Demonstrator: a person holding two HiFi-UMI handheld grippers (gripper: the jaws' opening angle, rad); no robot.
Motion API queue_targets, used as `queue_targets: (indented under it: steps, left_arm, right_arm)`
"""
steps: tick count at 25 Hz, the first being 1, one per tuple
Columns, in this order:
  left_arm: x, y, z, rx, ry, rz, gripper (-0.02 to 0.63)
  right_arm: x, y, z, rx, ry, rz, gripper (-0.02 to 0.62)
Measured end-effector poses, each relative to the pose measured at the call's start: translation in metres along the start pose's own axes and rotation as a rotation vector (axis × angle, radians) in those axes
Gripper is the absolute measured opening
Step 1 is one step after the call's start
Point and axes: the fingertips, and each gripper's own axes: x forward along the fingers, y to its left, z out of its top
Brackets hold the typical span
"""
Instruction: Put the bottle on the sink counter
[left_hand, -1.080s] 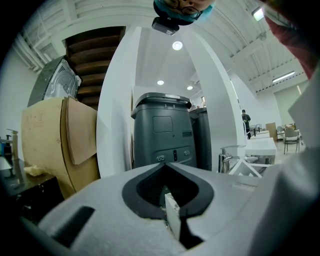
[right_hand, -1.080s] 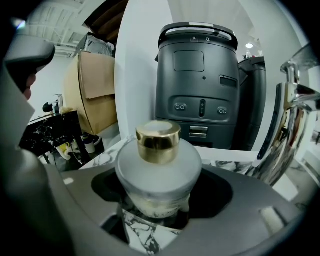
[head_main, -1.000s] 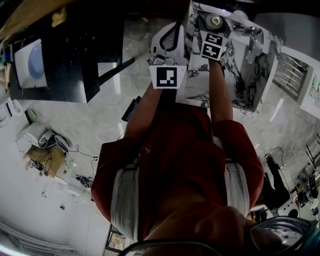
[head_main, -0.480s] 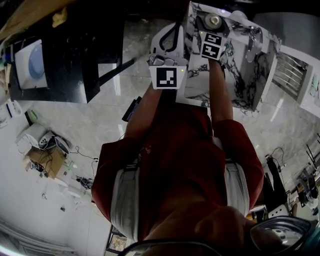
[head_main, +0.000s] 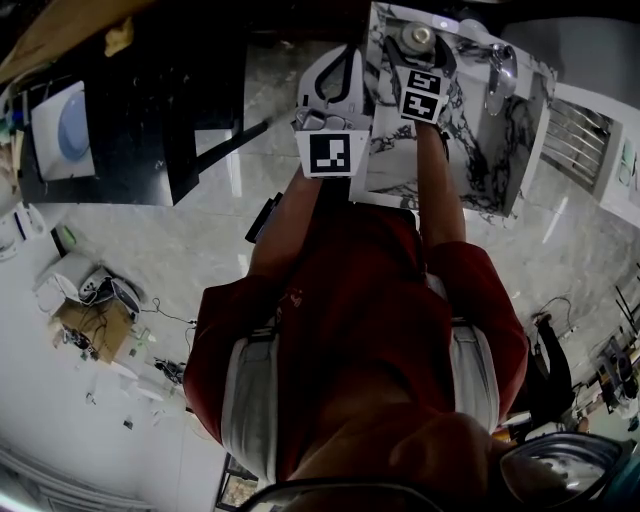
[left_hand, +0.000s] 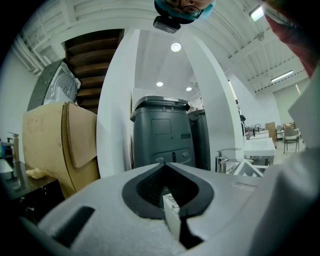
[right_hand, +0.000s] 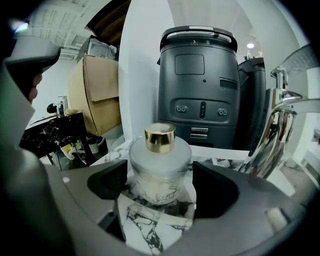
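Observation:
A frosted bottle (right_hand: 160, 172) with a gold cap stands upright on the white marble sink counter (right_hand: 150, 227). It stands between the jaws of my right gripper (right_hand: 160, 182), which are opening; a small gap shows on each side of the bottle. In the head view the bottle (head_main: 417, 37) sits at the near left corner of the counter (head_main: 480, 150), just beyond the right gripper (head_main: 420, 58). My left gripper (head_main: 338, 60) hovers left of the counter edge, its tips together (left_hand: 165, 166) and holding nothing.
A chrome faucet (right_hand: 280, 117) rises right of the bottle, beside the basin (head_main: 497, 65). Behind the counter stands a dark grey bin (right_hand: 200, 85), seen too in the left gripper view (left_hand: 160, 132). A cardboard box (left_hand: 55, 145) sits left. A black table (head_main: 130, 120) is at left.
In the head view both grippers and the counter have shifted slightly upward and left. The bottle stays on the counter in front of the right gripper.

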Motion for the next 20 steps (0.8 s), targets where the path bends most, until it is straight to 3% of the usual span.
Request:
queue_targets:
  steps: [8,13,20]
  left_arm:
    - [-0.010,-0.011,0.012,0.000,-0.015,0.006,0.002]
    - [-0.018,-0.018,0.019,-0.053,-0.036,0.043,0.002]
    - [-0.034,-0.039,0.027,-0.039,-0.030,0.049,0.002]
  right_arm:
    - [-0.027,0.003,-0.005,-0.008,-0.003,0.017,0.416]
    - [-0.049,0.004,-0.012,-0.028,-0.008,0.033,0.416]
    - [-0.089,0.003,-0.017,-0.022,-0.036,0.046,0.416]
